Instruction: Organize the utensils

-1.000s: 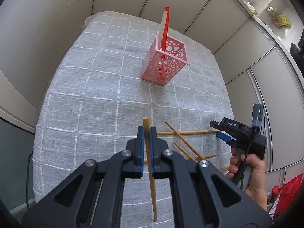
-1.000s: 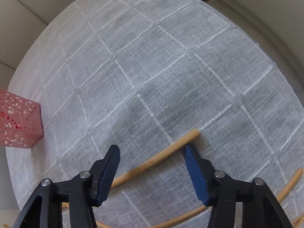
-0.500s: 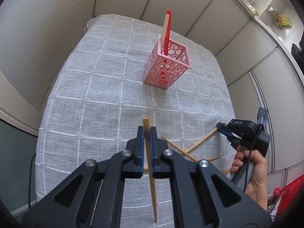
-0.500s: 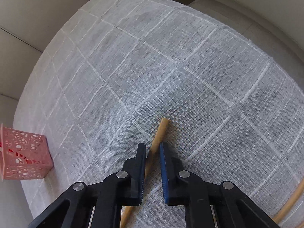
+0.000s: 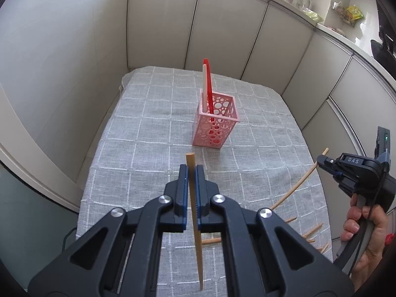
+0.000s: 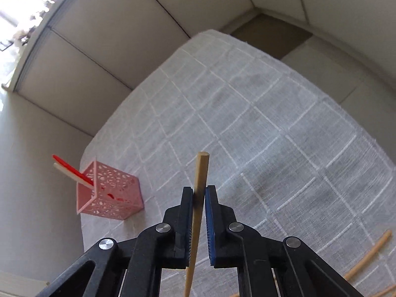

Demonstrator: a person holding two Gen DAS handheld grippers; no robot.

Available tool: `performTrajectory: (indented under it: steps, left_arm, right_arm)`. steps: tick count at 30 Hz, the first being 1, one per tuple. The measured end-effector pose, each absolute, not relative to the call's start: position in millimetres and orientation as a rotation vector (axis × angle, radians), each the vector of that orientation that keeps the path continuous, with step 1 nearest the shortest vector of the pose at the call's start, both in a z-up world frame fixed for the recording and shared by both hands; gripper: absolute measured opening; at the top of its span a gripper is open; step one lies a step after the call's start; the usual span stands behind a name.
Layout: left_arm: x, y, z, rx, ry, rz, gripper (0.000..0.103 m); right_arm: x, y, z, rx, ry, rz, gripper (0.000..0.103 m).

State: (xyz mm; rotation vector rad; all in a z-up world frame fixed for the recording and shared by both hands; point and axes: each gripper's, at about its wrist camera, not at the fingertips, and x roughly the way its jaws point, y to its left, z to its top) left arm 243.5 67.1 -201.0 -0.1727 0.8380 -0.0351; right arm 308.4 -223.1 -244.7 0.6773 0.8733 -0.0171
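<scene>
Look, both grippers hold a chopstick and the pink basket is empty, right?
Not quite. The basket isn't empty: the left wrist view shows a red utensil and a white utensil standing in it. The rest is right: the left gripper and the right gripper each hold a chopstick.

- The place looked like an office nook: plain beige partition panels [image 5: 158, 24] closed in the bench [image 5: 153, 133] on several sides.
- A grey checked cloth [image 6: 247, 123] covered the bench.
- A ledge [image 5: 304, 12] above the panels carried cups and small clutter.
</scene>
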Motion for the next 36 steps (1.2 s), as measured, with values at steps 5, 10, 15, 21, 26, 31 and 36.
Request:
performTrajectory:
  steps: [5, 10, 15, 21, 26, 31, 36]
  left_arm:
    - [234.9, 53.5, -188.0, -0.115, 0.774, -0.016, 0.006]
    - [227.4, 46.7, -167.5, -0.094, 0.690, -0.010, 0.000]
    - [225.9, 49.8, -144.4, -0.116, 0.622, -0.013, 0.000]
    - [245.8, 50.8, -152.9, -0.106, 0.727, -0.059, 0.001]
    - [300.5, 49.0, -230.8, -0.157, 1.015, -0.068, 0.026]
    - [342.1, 37.3, -279.6, -0.070, 1.086, -0.032, 0.026]
    - [369.0, 30.9, -310.2, -0.032, 1.117, -0.010, 0.026]
  right_arm:
    - [289.1, -209.2, -204.9, 0.526, 0.757, 0.017, 0.008]
    - [274.5, -204.0, -174.6, 0.414, 0.626, 0.022, 0.008]
    - [267.9, -202.5, -155.6, 0.404, 0.548, 0.049, 0.008]
    - [271.4, -198.6, -149.9, 0.416, 0.539, 0.086, 0.008]
    - [280.4, -196.7, -163.2, 0.436, 0.616, 0.102, 0.008]
    - [287.1, -197.3, -174.6, 0.441, 0.679, 0.115, 0.008]
    - [291.1, -197.1, -181.8, 0.437, 0.714, 0.129, 0.008]
